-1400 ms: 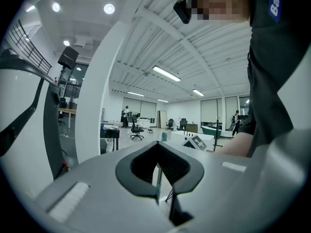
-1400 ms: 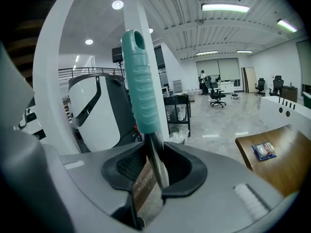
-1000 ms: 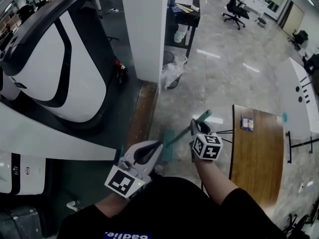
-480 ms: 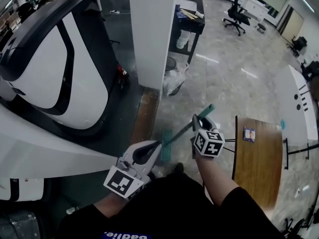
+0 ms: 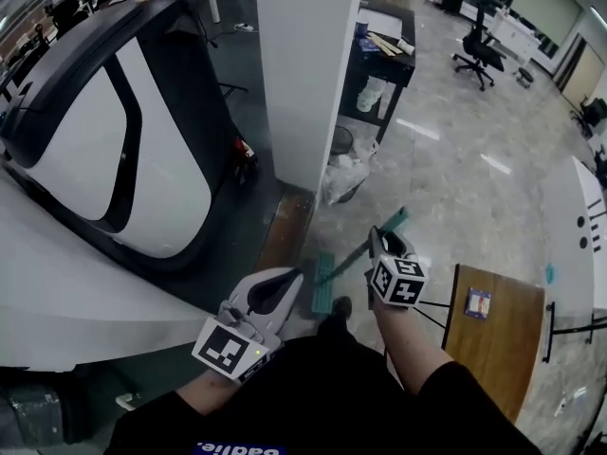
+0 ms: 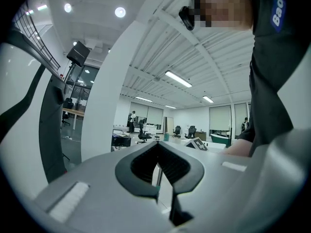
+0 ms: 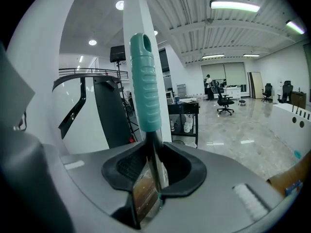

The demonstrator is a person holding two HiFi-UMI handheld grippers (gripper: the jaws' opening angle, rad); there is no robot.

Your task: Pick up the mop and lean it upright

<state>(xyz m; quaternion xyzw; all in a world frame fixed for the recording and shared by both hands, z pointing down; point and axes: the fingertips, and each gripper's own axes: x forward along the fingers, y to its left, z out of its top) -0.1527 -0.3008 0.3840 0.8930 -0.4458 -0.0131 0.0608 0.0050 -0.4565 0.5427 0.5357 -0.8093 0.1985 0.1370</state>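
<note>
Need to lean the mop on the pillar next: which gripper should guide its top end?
Probably right. The right gripper is shut on the mop just under its green handle, facing the pillar; the left gripper sits low near the mop head.

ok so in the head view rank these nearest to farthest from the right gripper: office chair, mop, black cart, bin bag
1. mop, held in the right gripper's tongs
2. bin bag, at the pillar's foot
3. black cart, behind the pillar
4. office chair, far upper right
</note>
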